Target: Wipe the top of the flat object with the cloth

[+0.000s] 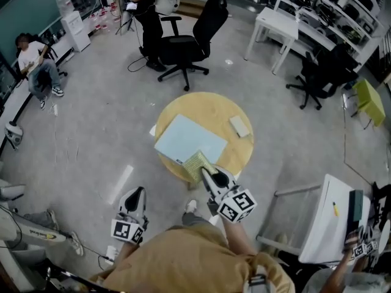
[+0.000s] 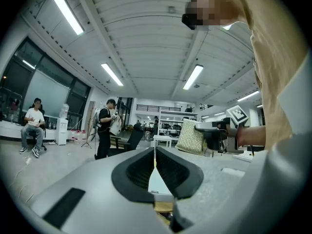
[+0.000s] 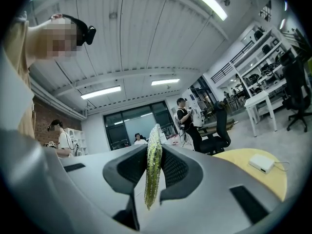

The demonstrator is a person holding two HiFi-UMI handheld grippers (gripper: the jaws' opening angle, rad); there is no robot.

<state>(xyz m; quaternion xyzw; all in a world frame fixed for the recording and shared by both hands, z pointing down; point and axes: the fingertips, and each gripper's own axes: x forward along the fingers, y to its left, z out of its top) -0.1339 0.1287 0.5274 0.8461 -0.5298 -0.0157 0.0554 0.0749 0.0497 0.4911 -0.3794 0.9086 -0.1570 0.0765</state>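
While its two dark ribbed jaws pinch a yellow-green woven cloth point(image 3: 152, 179) by one edge, the right tool point(image 3: 154, 152) reaches over the near rim of a round yellow wooden table point(image 1: 211, 105). The cloth hangs at the near edge of a pale-blue flat rectangular object point(image 1: 186, 138) lying at the middle of the table; whether fabric and surface touch cannot be told. The right gripper view shows the cloth edge-on, upright between the jaws and trailing below them.

The left tool point(image 1: 139, 191) hangs low at the person's left side, off the table and well apart from the flat object. Its jaws are pressed together with nothing between them, and its own view looks past them to the cloth in the other tool.

A small white rectangular box point(image 1: 240, 126) sits on the table to the right of the flat object, apart from it. Beyond the table, on the grey floor point(image 1: 91, 145), a black office chair point(image 1: 189, 44) stands beside a standing person in dark clothes point(image 1: 145, 17). Another person in a white top point(image 1: 35, 63) sits at far left. A white desk point(image 1: 276, 24) stands at the far right, with a second black chair point(image 1: 317, 78) near it.
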